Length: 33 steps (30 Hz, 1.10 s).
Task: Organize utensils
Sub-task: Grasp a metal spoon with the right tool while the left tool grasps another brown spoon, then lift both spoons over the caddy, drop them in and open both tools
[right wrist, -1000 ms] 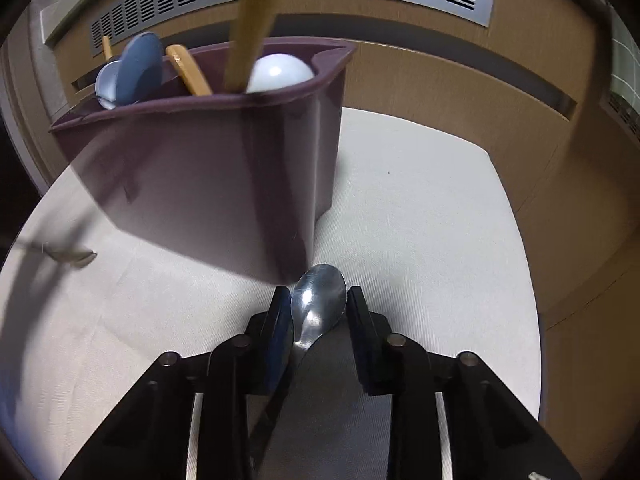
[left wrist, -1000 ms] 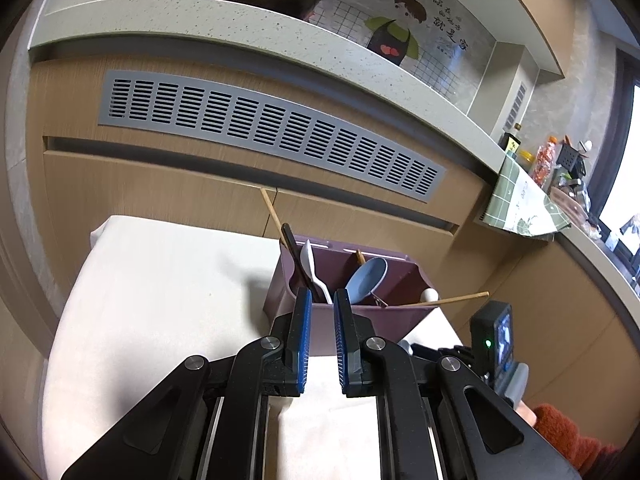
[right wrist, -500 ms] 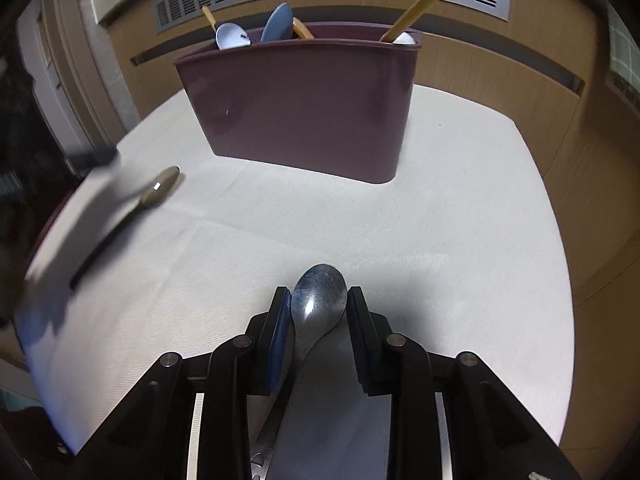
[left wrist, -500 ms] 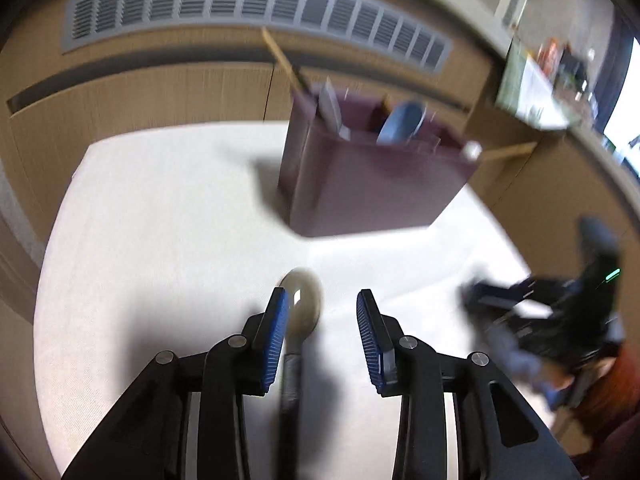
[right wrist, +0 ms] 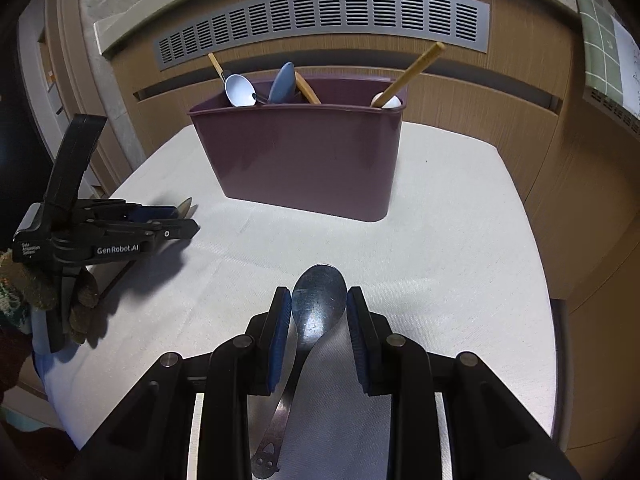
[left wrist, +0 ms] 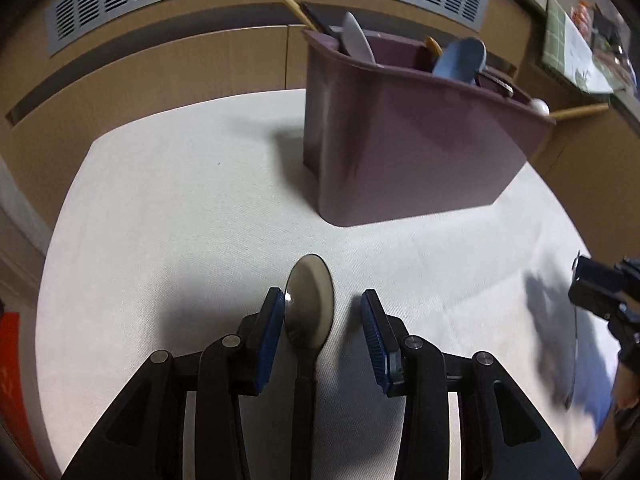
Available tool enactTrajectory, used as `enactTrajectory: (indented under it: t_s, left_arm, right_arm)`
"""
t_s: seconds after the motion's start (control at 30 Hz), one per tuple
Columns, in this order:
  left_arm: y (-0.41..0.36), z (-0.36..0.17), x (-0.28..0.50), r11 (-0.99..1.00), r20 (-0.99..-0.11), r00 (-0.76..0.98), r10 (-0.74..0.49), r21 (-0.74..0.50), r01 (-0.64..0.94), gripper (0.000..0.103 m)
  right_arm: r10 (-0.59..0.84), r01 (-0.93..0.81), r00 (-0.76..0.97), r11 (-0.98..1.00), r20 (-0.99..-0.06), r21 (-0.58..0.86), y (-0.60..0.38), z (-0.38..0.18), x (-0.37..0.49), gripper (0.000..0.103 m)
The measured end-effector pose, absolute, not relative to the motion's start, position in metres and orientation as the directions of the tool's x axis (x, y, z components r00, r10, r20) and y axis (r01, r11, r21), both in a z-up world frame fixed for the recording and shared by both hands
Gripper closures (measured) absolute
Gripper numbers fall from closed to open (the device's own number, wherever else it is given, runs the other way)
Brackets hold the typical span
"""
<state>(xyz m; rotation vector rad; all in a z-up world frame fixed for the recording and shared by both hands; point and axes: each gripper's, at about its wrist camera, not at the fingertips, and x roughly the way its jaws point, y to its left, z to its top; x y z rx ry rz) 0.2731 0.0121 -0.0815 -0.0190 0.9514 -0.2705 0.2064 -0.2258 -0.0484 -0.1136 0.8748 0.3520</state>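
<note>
A purple utensil caddy (left wrist: 404, 152) stands on the white cloth and holds spoons and chopsticks; it also shows in the right wrist view (right wrist: 304, 156). My left gripper (left wrist: 322, 312) is open, low over a dark-handled spoon (left wrist: 310, 308) that lies on the cloth between its fingers. My right gripper (right wrist: 318, 310) is shut on a steel spoon (right wrist: 318, 302), its bowl pointing forward. The left gripper also shows at the left of the right wrist view (right wrist: 176, 222), with the spoon tip beside it.
The white-clothed table (right wrist: 460, 240) sits against wooden cabinet fronts with a grey vent grille (right wrist: 320, 20). The right gripper shows at the right edge of the left wrist view (left wrist: 600, 288). A green-checked cloth (left wrist: 568, 40) hangs at far right.
My left gripper has opened and dropped down onto the table around the dark-handled spoon. My right gripper has pulled back from the caddy, still holding the steel spoon.
</note>
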Motion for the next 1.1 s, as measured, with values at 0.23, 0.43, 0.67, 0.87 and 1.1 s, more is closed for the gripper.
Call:
enactTrajectory:
  t_s: [0.23, 0.43, 0.67, 0.87, 1.1]
  left_arm:
    - [0.026, -0.083, 0.262, 0.938, -0.79, 0.519, -0.325, -0.2, 0.282, 0.06]
    - [0.042, -0.084, 0.268, 0.947, -0.8, 0.518, -0.303, -0.191, 0.258, 0.06]
    - [0.018, -0.083, 0.269, 0.942, -0.811, 0.508, -0.29, -0.149, 0.3, 0.051]
    - [0.012, -0.081, 0.273, 0.961, -0.829, 0.509, -0.231, -0.113, 0.251, 0.064]
    - [0.037, -0.042, 0.244, 0.957, -0.734, 0.614, -0.289, -0.232, 0.174, 0.07]
  right_arm:
    - [0.254, -0.361, 0.576, 0.932, -0.777, 0.038, -0.222, -0.056, 0.207, 0.077]
    - [0.258, -0.372, 0.567, 0.928, -0.783, 0.036, -0.217, -0.06, 0.206, 0.077]
    - [0.267, -0.363, 0.558, 0.93, -0.786, 0.058, -0.219, -0.062, 0.208, 0.077]
    - [0.252, -0.352, 0.58, 0.935, -0.774, 0.041, -0.218, -0.059, 0.207, 0.077]
    - [0.242, -0.351, 0.631, 0.936, -0.737, 0.006, -0.219, -0.044, 0.197, 0.077]
